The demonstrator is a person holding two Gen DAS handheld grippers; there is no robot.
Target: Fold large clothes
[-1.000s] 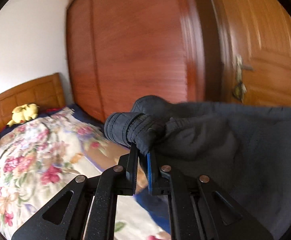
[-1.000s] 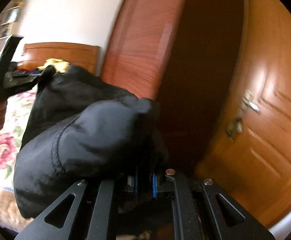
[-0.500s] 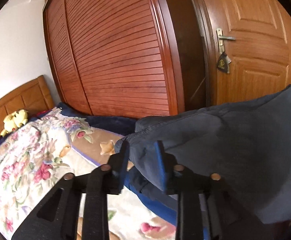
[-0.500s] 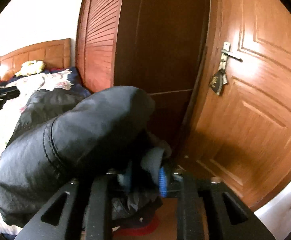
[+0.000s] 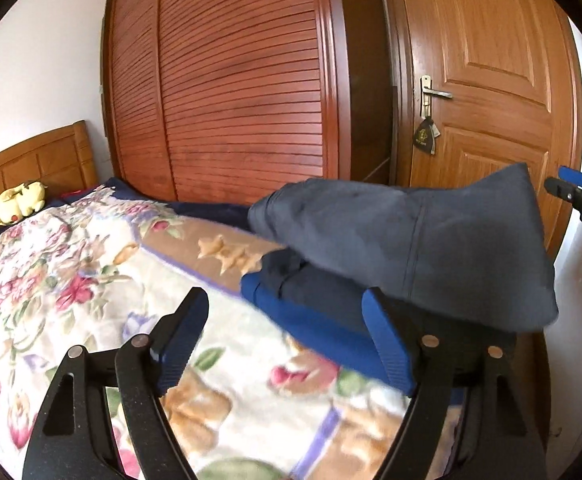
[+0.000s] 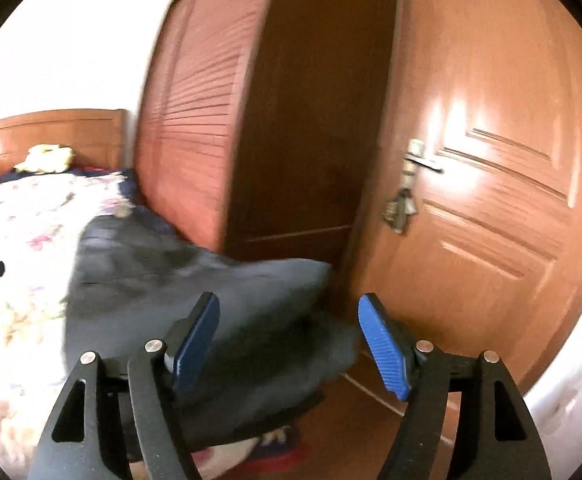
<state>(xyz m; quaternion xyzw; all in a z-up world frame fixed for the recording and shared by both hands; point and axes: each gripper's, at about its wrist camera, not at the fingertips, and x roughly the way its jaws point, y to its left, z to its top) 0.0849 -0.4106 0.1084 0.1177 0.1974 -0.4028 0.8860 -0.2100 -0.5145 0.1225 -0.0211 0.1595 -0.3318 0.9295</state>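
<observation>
- Left tongs [image 5: 287, 336]: jaws spread wide, just opened, gripping nothing; floral bedspread [image 5: 71, 292] lies between them.
- Right tongs [image 6: 291, 340]: also just opened, released, pads clear of cloth.
- Dark garment [image 5: 411, 236]: slumped on the bed just ahead of both.

A dark navy-grey garment [image 5: 411, 240] lies in a loose, puffed heap at the foot corner of a bed [image 5: 91, 280] with a floral cover, one seam showing, its edge spilling over the side.
</observation>
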